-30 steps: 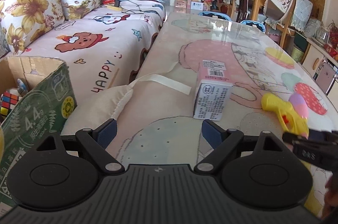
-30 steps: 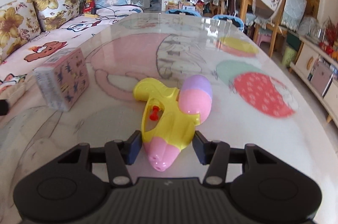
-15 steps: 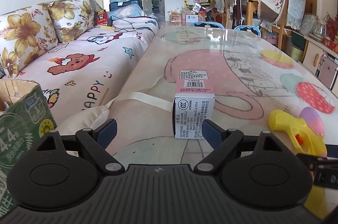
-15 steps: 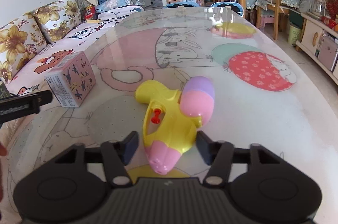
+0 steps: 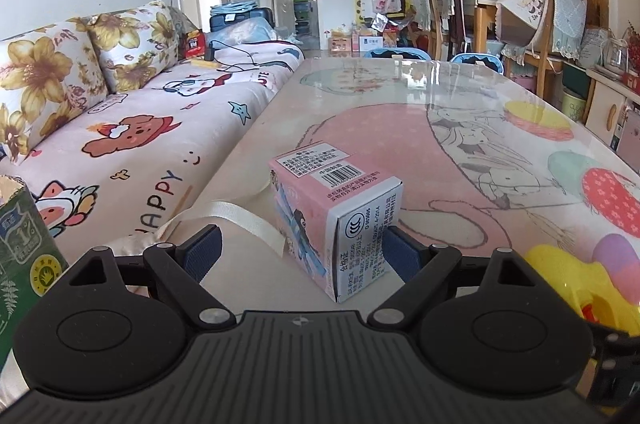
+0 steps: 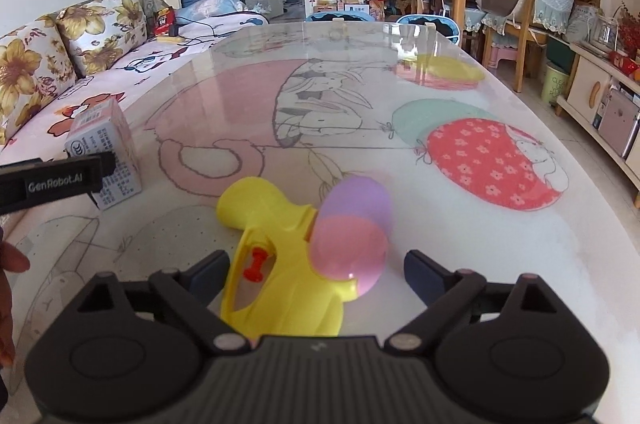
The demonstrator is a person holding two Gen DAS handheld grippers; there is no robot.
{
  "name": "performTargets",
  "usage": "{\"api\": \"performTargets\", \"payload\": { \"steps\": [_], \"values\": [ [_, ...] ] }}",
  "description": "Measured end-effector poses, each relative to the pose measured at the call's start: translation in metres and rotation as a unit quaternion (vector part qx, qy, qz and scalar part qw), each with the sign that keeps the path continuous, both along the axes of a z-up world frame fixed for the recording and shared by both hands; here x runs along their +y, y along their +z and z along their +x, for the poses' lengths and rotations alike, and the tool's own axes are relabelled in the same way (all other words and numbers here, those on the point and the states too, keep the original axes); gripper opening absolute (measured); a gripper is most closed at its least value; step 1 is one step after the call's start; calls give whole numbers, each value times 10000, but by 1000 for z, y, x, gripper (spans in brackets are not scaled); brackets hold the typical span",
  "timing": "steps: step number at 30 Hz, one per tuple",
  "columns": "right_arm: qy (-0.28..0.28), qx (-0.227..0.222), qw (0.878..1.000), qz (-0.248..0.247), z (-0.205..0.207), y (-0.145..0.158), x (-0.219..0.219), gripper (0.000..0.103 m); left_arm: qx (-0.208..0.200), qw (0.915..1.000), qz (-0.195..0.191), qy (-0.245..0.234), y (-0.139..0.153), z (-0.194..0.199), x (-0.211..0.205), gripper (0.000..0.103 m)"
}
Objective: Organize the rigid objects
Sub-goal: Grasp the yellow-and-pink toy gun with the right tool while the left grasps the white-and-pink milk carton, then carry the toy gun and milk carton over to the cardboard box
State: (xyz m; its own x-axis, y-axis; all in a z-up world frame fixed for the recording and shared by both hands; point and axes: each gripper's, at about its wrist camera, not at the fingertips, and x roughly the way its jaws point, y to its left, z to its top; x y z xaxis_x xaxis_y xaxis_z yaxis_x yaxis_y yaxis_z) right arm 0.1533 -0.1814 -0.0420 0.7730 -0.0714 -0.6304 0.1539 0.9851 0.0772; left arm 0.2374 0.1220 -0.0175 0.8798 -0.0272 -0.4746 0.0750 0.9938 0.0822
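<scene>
A pink and white carton box lies on the cartoon-print table. My left gripper is open with the box's near end between its fingers, close to the right pad. The box also shows in the right wrist view. A yellow toy water gun with a pink and purple tank lies between the open fingers of my right gripper; the pads stand apart from it. The gun shows at the right edge of the left wrist view.
A green cardboard box stands at the left by the table's end. A sofa with floral cushions runs along the table's left side. A white strap lies on the table edge. Chairs and shelves stand at the far end.
My left gripper has moved forward and right so the carton now sits between its fingers. My right gripper has advanced further over the water gun, and its fingers have spread wider.
</scene>
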Motion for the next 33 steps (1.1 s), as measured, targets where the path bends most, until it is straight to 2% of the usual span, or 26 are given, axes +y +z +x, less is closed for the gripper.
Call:
{"api": "performTargets", "payload": {
  "steps": [4,9,17,20,22,25,27,29,33],
  "values": [
    [63,-37,10000,-62,-3,-1,3,99,38,10000,-21,11,-3,-10,-8,103],
    [67,-78,9999,26,-3,0,1,100,-183,9998,28,20,-1,-13,-16,103],
    [73,-92,9999,68,-3,0,0,101,52,9974,44,711,-1,16,-19,103],
    [41,-130,9998,119,-4,0,-2,99,5,9960,322,834,1,23,-20,103],
    [-7,-133,9999,76,-4,1,-1,94,63,9957,409,830,0,28,-18,103],
    [-70,-140,9999,-18,-5,1,0,84,293,9950,463,836,-2,35,-13,86],
    [-108,-137,9998,-70,-4,2,0,82,440,9948,434,809,-5,38,-8,64],
    [-100,-127,9998,-119,-4,2,2,78,483,9949,477,751,-7,40,-7,62],
    [-95,-115,9997,-169,-3,1,3,78,460,9957,500,636,-7,39,-9,60]
  ]
}}
